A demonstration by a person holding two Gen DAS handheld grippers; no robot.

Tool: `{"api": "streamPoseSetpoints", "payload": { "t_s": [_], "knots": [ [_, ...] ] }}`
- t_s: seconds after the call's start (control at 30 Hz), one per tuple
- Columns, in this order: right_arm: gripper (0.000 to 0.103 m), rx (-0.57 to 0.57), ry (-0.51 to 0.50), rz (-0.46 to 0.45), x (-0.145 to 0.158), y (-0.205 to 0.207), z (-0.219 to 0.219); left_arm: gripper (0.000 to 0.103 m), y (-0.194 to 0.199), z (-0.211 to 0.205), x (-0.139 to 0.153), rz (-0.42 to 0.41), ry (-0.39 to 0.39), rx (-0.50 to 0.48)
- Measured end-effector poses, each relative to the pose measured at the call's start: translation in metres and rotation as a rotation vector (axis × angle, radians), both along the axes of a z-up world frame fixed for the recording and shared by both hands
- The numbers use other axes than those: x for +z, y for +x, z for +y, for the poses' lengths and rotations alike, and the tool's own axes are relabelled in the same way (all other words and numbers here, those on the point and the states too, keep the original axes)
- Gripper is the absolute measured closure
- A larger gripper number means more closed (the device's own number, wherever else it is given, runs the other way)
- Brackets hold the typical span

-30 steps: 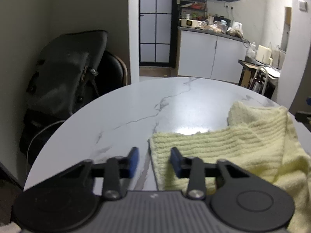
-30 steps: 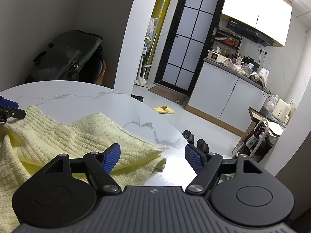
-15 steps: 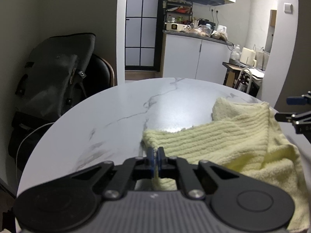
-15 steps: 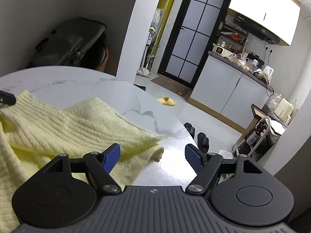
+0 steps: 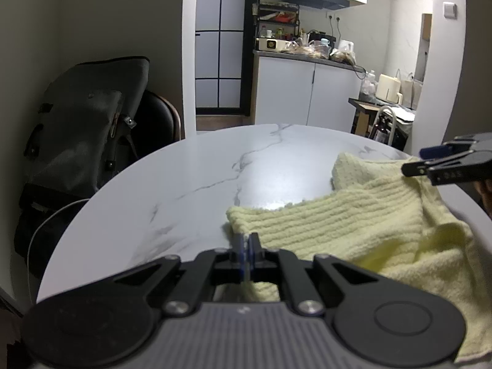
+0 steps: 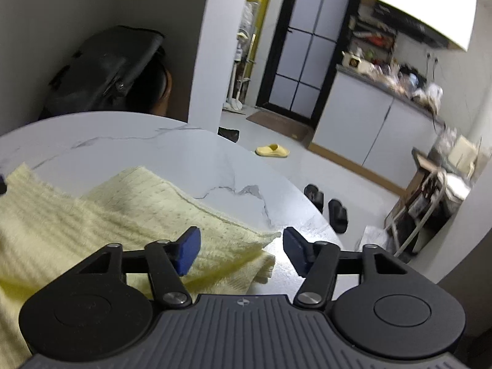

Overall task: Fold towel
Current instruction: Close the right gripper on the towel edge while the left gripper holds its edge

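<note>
Left wrist view: left claw [image 5: 245, 246] pinched closed on near corner of pale yellow towel [image 5: 353, 230], rumpled across white marble counter [image 5: 190, 178]. Right wrist view: right claw [image 6: 241, 247] partway apart, just been closing, straddling towel's right corner, pads not touching.

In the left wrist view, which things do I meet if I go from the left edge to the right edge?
Dark bag → black chair → left hand-held gripper, shut on a corner of the yellow towel → right hand-held gripper at the right edge, above the towel's far side.
</note>
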State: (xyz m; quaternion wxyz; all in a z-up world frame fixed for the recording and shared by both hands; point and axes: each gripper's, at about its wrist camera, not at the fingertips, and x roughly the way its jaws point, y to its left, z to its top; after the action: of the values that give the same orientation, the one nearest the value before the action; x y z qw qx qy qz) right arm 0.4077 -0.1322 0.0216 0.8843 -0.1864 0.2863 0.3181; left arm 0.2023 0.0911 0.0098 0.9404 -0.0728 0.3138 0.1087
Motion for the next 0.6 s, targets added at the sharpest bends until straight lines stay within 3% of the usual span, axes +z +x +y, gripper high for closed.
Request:
{"api": "streamPoseSetpoints", "payload": {
  "t_s": [0.17,0.33,0.6],
  "knots": [
    [0.063,-0.041,0.040,0.064,-0.005,0.011,-0.005,0.100,0.001,0.001,0.000,0.002,0.006,0.002],
    [0.061,-0.097,0.055,0.069,-0.006,0.014,-0.010,0.099,0.001,0.001,0.000,0.005,0.010,-0.002],
    [0.061,-0.077,0.057,0.100,-0.008,0.015,-0.005,0.099,0.002,0.000,0.001,0.009,0.024,-0.003]
  ]
}}
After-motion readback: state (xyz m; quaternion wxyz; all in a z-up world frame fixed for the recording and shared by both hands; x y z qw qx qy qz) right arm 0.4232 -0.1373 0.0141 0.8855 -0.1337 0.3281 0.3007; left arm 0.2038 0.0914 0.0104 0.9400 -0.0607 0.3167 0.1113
